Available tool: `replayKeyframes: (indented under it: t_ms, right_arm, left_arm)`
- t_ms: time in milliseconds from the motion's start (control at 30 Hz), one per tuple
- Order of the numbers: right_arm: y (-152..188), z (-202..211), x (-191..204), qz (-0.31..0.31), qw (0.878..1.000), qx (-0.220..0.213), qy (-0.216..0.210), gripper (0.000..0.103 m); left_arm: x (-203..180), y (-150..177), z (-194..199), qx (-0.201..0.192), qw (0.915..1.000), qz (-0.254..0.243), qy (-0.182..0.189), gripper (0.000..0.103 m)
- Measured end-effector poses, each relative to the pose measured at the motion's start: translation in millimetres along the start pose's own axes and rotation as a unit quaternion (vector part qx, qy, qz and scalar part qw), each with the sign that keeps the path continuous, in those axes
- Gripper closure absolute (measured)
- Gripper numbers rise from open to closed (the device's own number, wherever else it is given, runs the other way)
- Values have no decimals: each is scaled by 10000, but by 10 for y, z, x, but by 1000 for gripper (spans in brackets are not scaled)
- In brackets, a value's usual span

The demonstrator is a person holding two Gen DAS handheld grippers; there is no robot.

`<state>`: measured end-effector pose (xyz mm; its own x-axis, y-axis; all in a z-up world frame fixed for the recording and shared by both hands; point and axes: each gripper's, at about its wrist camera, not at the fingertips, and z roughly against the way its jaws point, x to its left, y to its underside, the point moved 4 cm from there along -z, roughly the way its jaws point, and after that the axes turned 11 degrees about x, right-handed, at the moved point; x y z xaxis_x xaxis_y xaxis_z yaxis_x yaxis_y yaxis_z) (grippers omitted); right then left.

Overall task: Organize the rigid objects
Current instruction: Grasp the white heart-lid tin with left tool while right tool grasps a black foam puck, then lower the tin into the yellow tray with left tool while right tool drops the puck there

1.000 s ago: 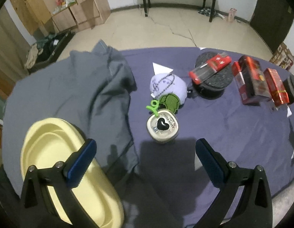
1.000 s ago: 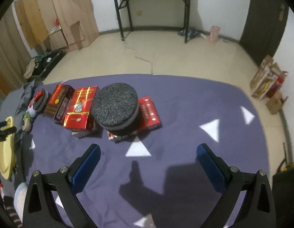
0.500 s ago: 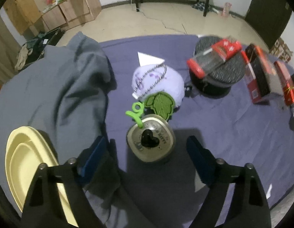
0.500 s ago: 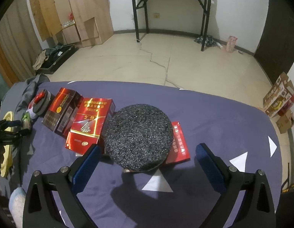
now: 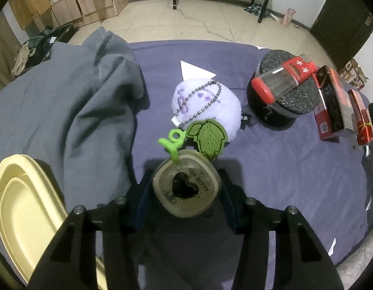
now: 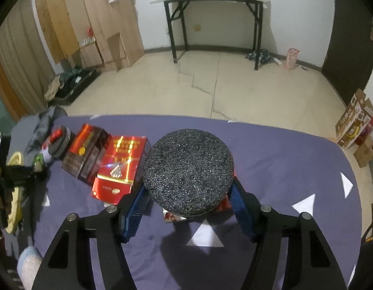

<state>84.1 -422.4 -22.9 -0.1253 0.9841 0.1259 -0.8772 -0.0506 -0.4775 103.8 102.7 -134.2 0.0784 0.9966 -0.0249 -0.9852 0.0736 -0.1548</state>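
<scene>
In the left wrist view my left gripper (image 5: 185, 194) is shut on a small beige tin (image 5: 186, 183) with a black heart on its lid and a green loop tag. Just beyond it lie a green felt leaf (image 5: 207, 136) and a lilac plush (image 5: 208, 106) with a bead chain. In the right wrist view my right gripper (image 6: 188, 205) has its blue pads against both sides of a black speckled round container (image 6: 188, 166) that sits on a red box (image 6: 222, 204).
A grey garment (image 5: 73, 101) and a yellow tray (image 5: 22, 212) lie left. A second black round container (image 5: 287, 96) carries a red-capped clear bottle (image 5: 283, 79). Red and dark boxes (image 6: 118, 166) stand left of my right gripper. The purple table edge (image 6: 258, 125) is beyond.
My left gripper moved forward and closed on the tin. My right gripper moved forward and closed around the black round container.
</scene>
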Motion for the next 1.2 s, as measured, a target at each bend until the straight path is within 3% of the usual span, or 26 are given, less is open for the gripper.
replayKeyframes:
  t_ms: [167, 333, 433, 533, 600, 633, 733, 767, 867, 967, 1067, 1133, 1200]
  right_arm:
    - [107, 264, -108, -204, 9994, -259, -85, 39]
    - [184, 603, 48, -151, 9978, -617, -204, 40]
    - [181, 863, 522, 244, 9945, -845, -568, 40]
    - [191, 1014, 1348, 1103, 9861, -864, -898, 40]
    - [277, 1016, 2125, 1790, 9738, -726, -1200, 40]
    - [304, 998, 2320, 1928, 9704, -656, -1297, 40]
    - [489, 817, 3300, 2519, 9504, -276, -1803, 40]
    - [615, 695, 3739, 2824, 9410, -123, -1863, 40]
    - [928, 323, 4545, 3284, 9267, 313, -1801, 40]
    - [1209, -39, 5131, 3512, 9167, 656, -1787, 40]
    - [1373, -298, 5519, 3878, 9064, 756, -1493, 40]
    - [1479, -467, 5739, 4089, 8996, 847, -1276, 40]
    - [1565, -588, 5864, 4165, 8975, 924, -1120, 40]
  left_arm:
    - [30, 56, 212, -224, 9997, -59, -41, 50]
    - [186, 124, 705, -618, 9977, 23, 262, 50]
    - [488, 177, 1157, -1006, 9934, 351, 430, 50]
    - [843, 291, 1526, -1303, 9890, 574, 406, 50]
    - [1157, 424, 1662, -1349, 9884, 667, 221, 50]
    - [1333, 492, 1679, -1306, 9886, 743, 81, 50]
    - [1764, 671, 1564, -1052, 9890, 1030, -161, 50]
    - [1952, 742, 1454, -889, 9891, 1151, -230, 50]
    - [2216, 915, 1095, -443, 9897, 1307, -385, 50]
    - [2407, 999, 721, -135, 9876, 1553, -193, 50]
    - [2563, 1105, 394, 132, 9844, 1752, -46, 50]
    - [2533, 1114, 248, 237, 9891, 1450, -55, 50]
    - [2527, 1120, 153, 315, 9907, 1291, -298, 50]
